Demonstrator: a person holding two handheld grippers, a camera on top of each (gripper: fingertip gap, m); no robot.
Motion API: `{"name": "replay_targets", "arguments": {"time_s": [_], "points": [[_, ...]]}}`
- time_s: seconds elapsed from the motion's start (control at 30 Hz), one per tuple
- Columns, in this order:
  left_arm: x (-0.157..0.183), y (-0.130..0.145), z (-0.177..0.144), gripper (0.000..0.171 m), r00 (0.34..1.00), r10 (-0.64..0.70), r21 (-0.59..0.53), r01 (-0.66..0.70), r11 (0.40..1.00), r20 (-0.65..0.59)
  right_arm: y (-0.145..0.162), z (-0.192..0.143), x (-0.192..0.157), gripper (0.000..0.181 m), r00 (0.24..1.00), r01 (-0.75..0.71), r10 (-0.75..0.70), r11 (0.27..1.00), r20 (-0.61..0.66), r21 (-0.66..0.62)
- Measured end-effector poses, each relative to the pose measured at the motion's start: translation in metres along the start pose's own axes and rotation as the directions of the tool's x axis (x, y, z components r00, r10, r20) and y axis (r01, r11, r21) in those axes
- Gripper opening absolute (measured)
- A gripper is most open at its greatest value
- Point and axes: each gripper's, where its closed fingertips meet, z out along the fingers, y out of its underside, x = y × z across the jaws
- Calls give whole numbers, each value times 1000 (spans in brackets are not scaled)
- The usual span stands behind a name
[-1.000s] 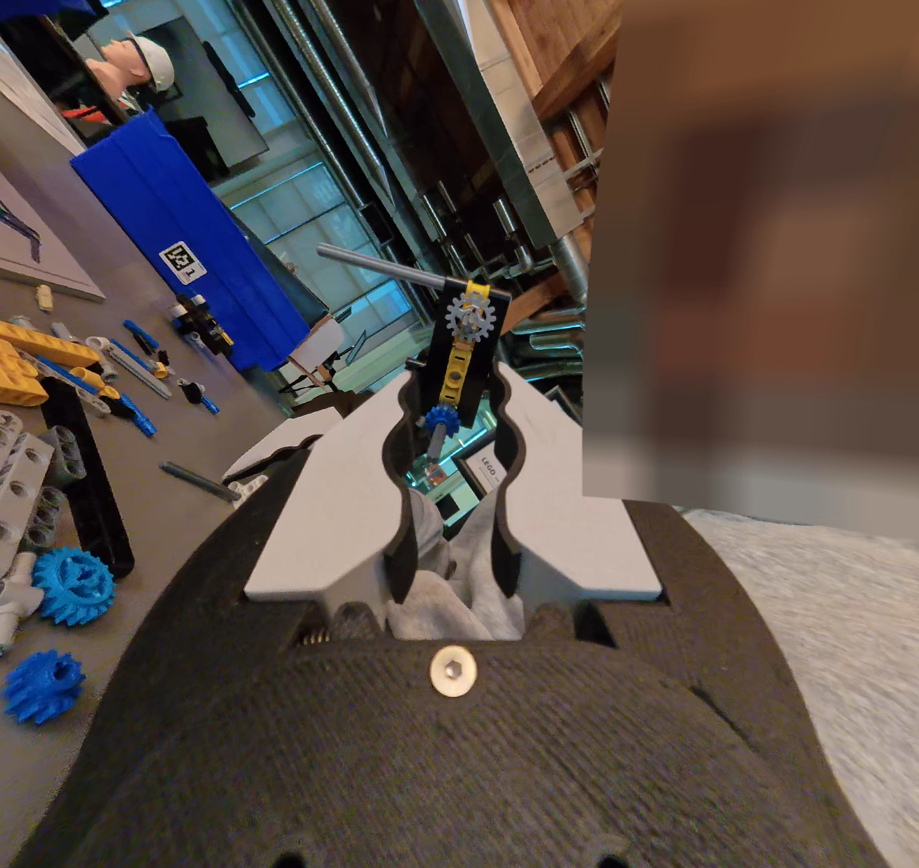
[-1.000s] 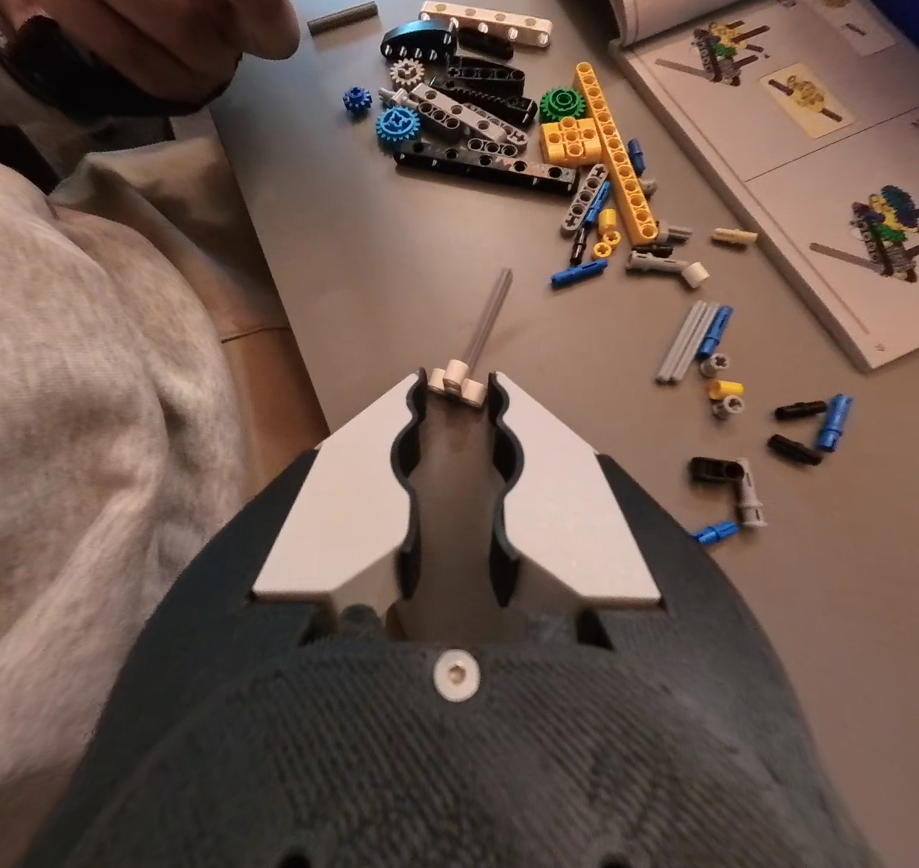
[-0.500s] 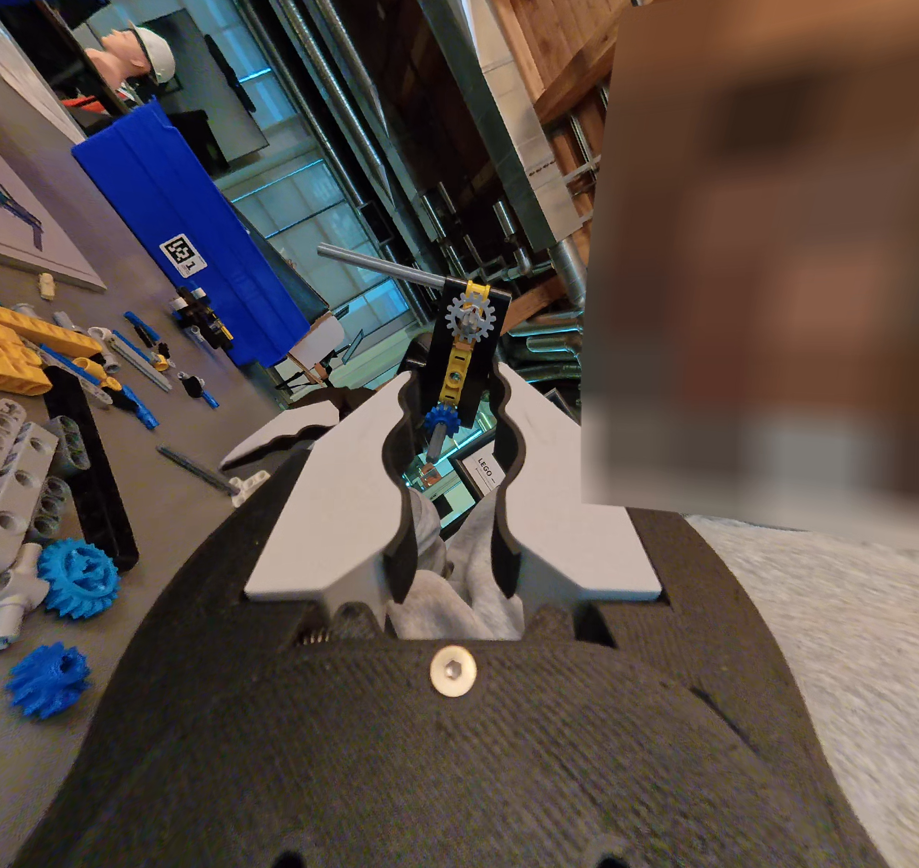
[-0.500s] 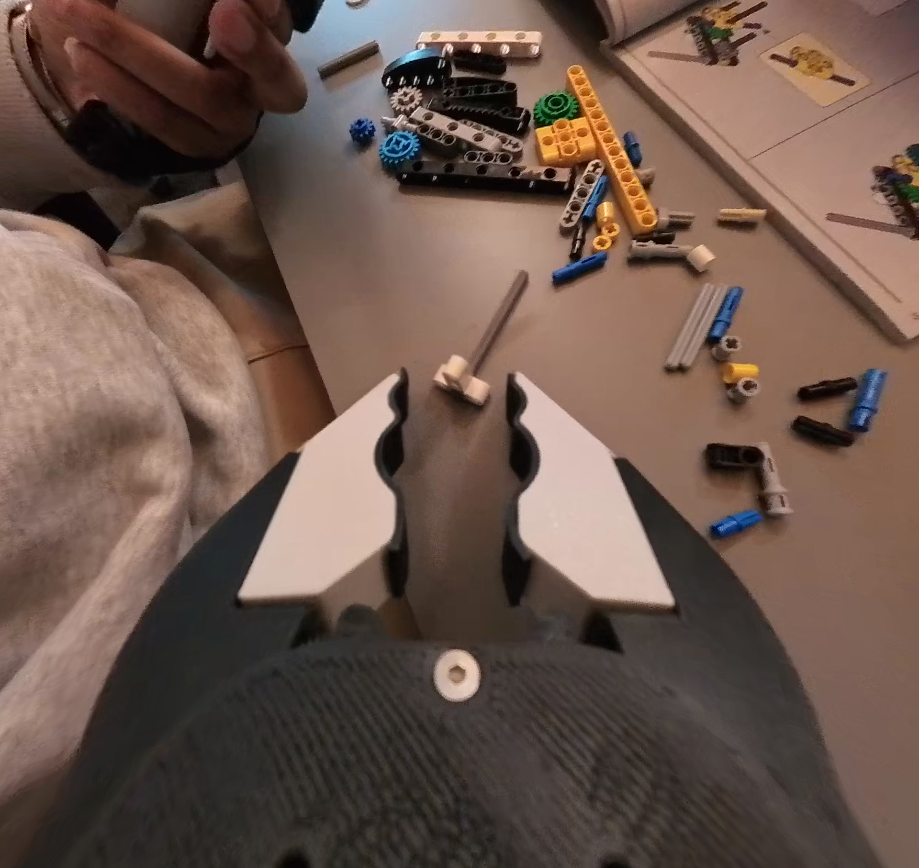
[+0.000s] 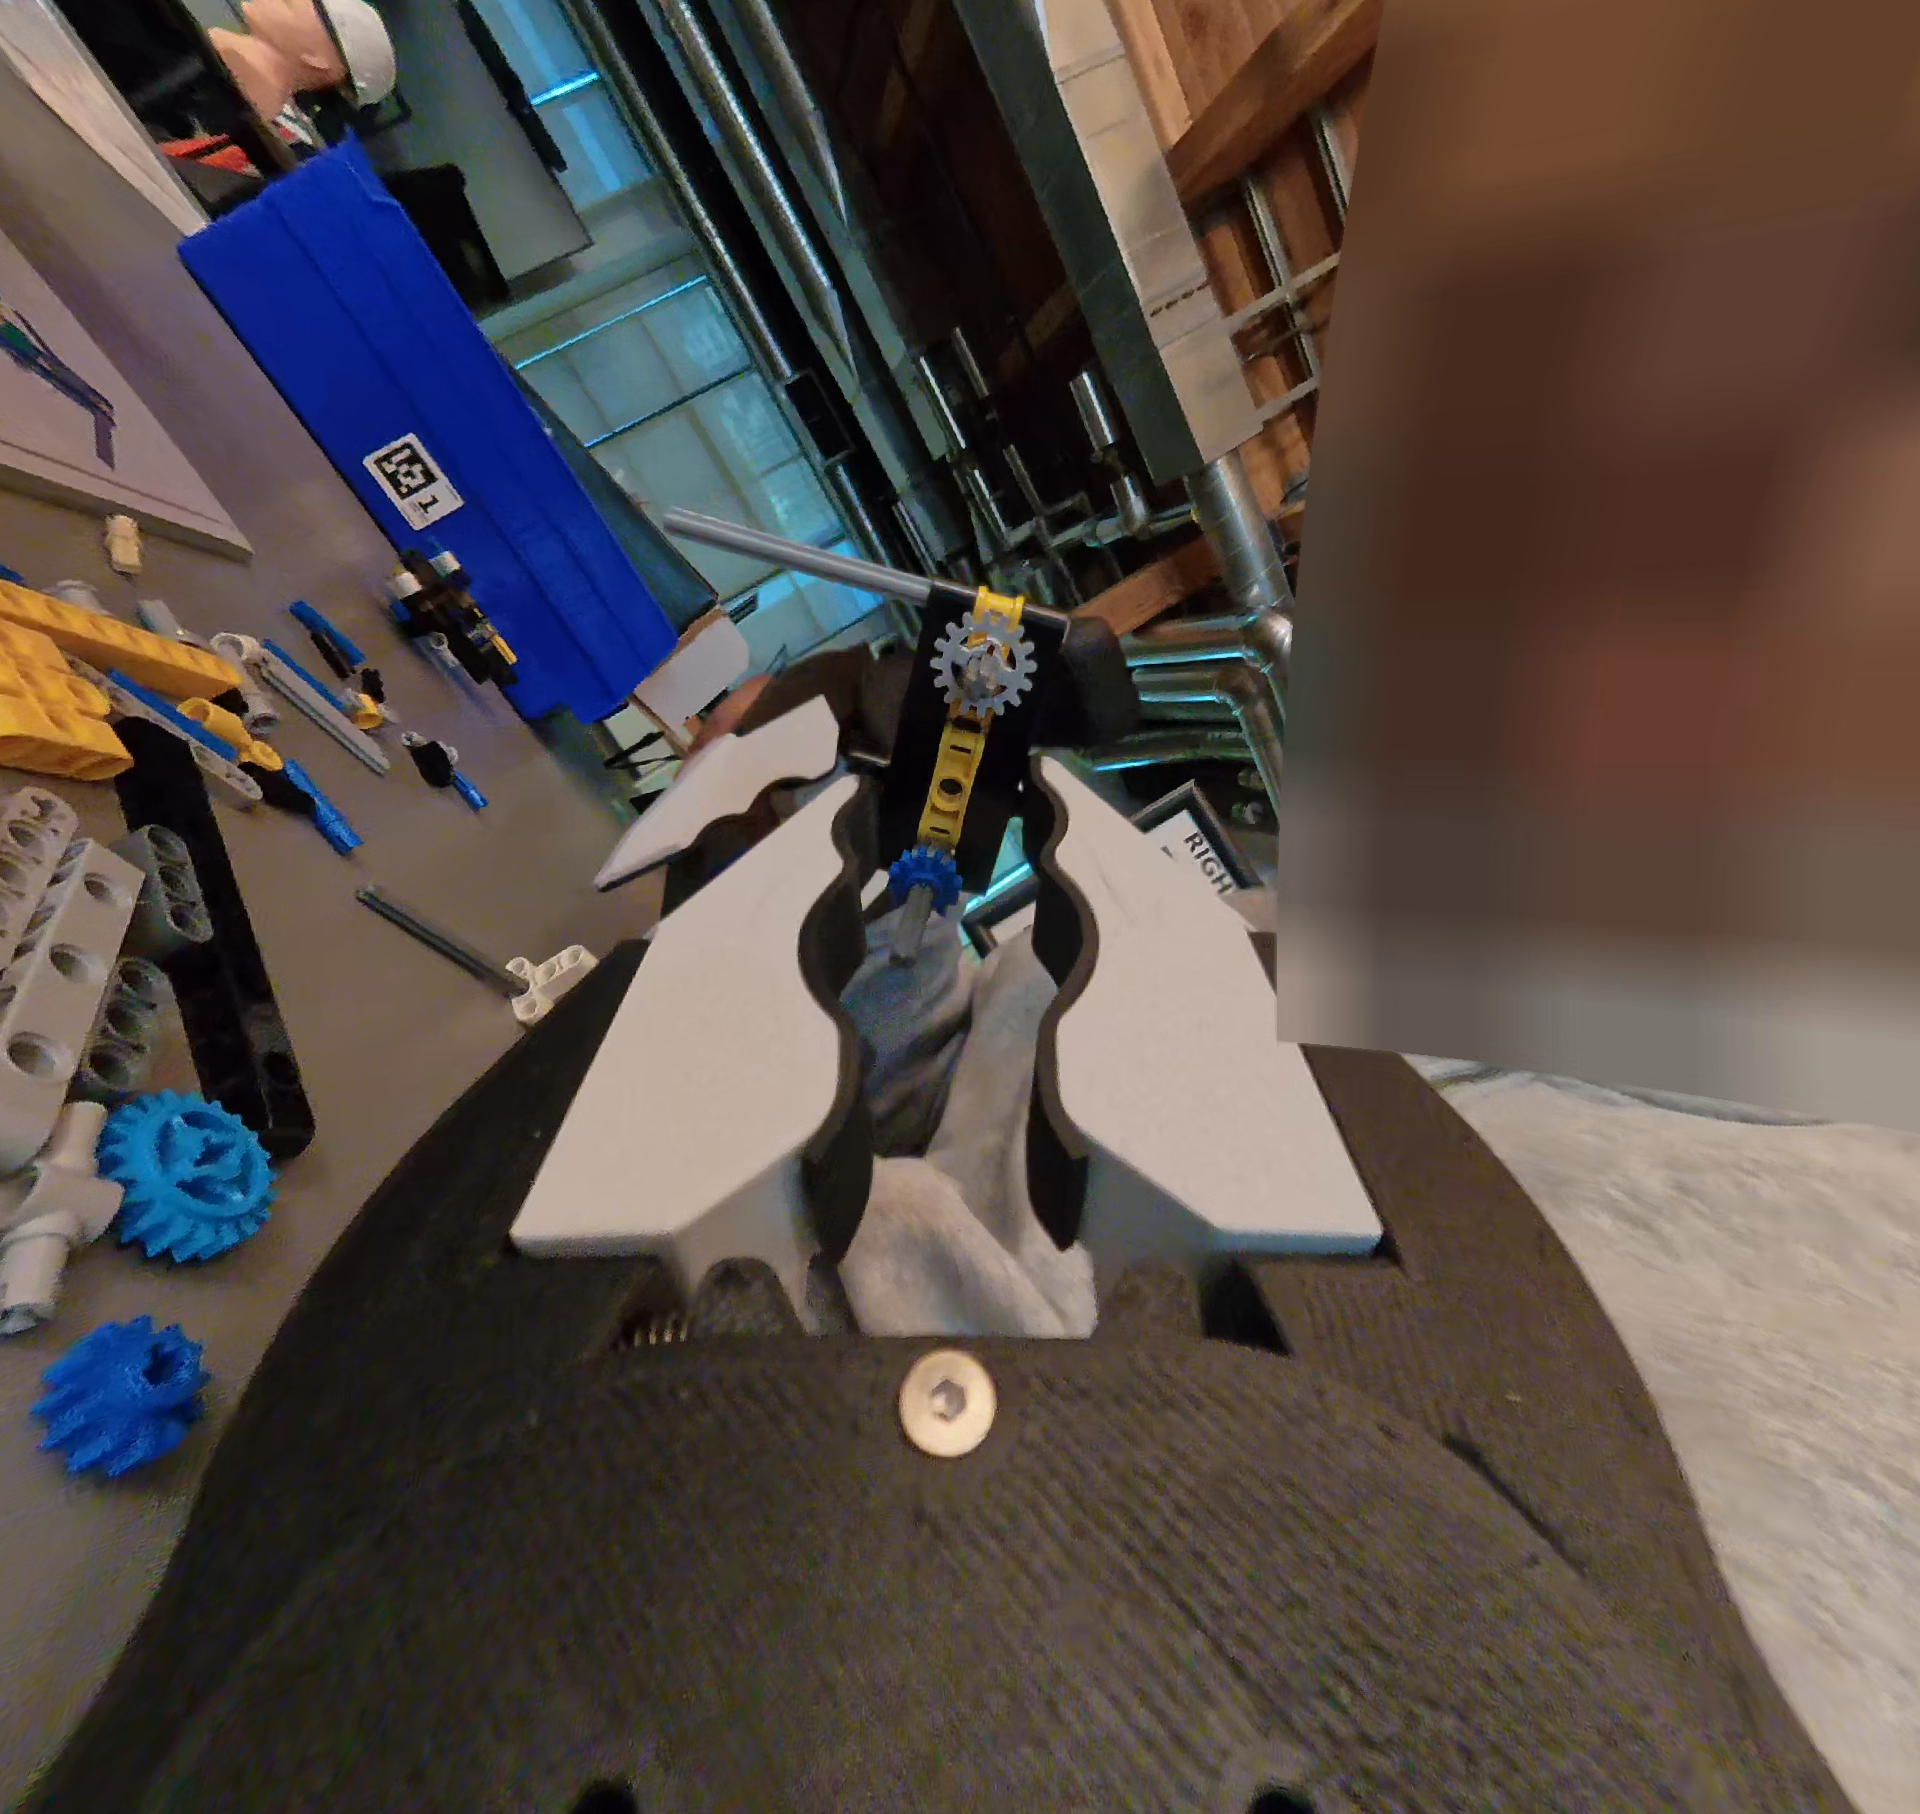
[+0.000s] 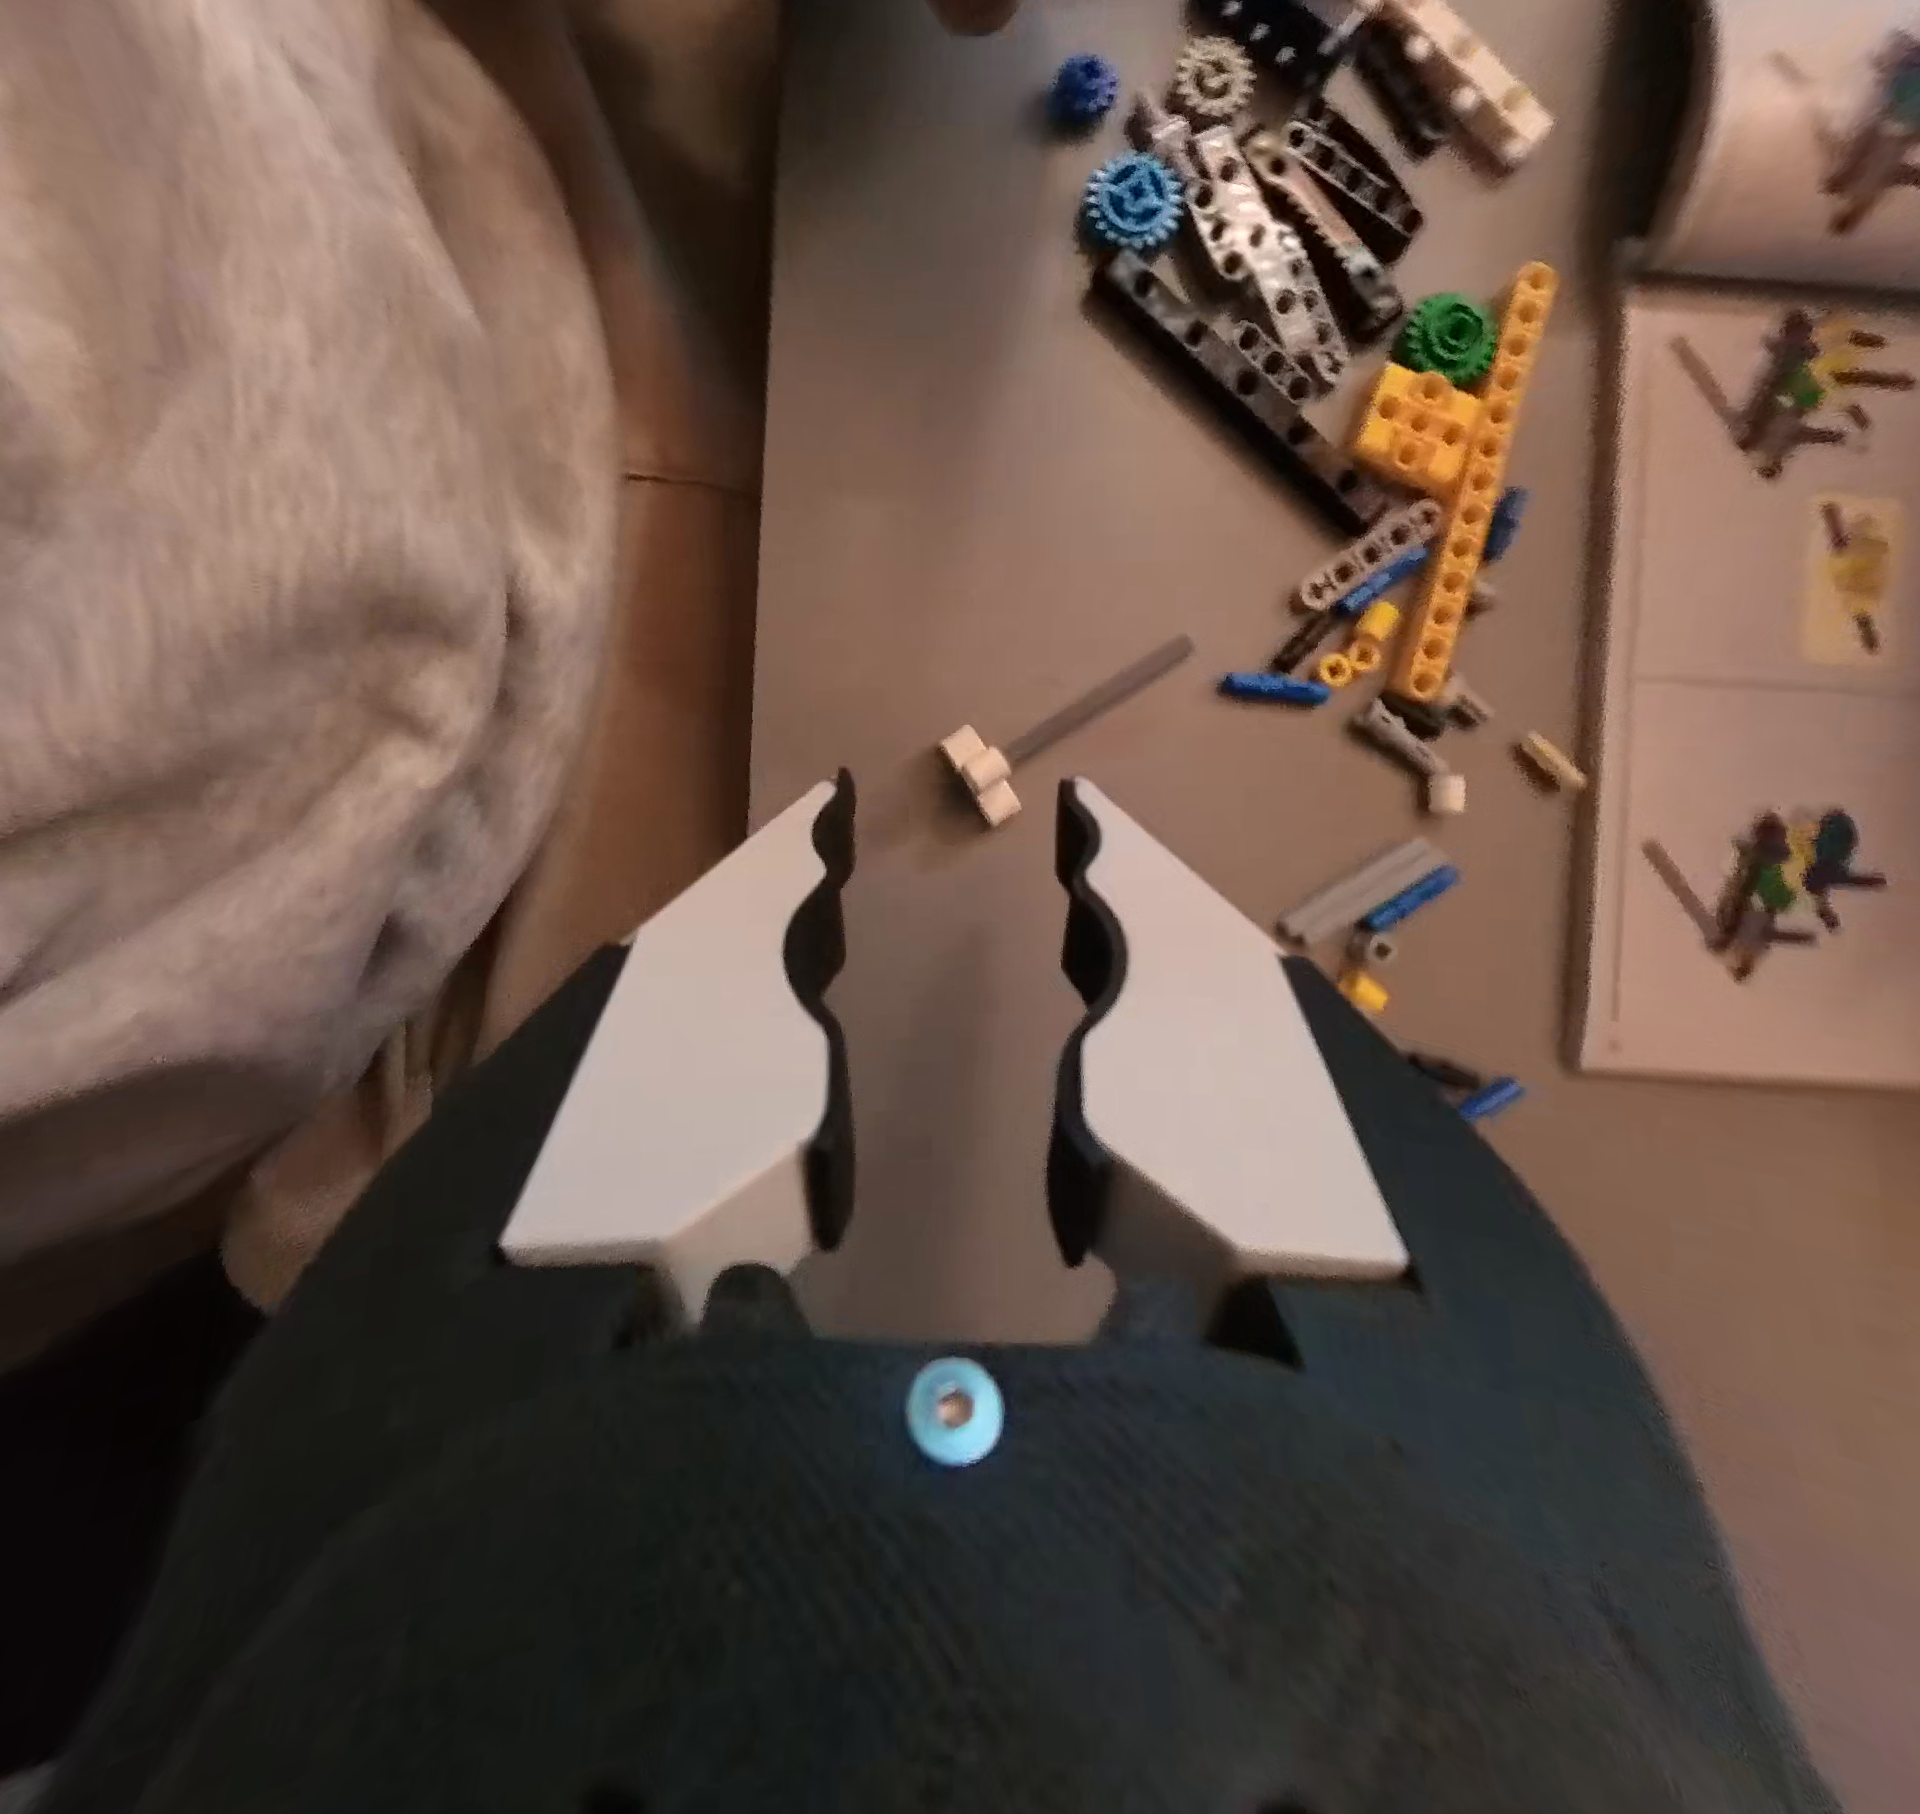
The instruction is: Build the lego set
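Just ahead of the right gripper point(image 6: 954, 796), fingers spread and empty, the grey axle with tan connector point(image 6: 979, 775) lies on the table point(image 6: 935, 414), long axis running up-right. Left gripper point(image 5: 940, 808) pinches the gear assembly point(image 5: 966, 725) aloft.

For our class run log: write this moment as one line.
left gripper: shut on gear assembly | right gripper: open, empty | axle with connector: on table
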Motion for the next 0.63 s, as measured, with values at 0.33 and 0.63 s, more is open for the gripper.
{"name": "replay_targets", "arguments": {"time_s": [0.33,0.63], "points": [[3,0,-3,26,1000,1,-11,-1,1000,-7,7,30,-2,8,985,60,-37,989,166,-133],[10,-11,-7,26,997,-22,65,27,998,-74,-51,-6,18,7,963,-267,230,891,141,367]]}}
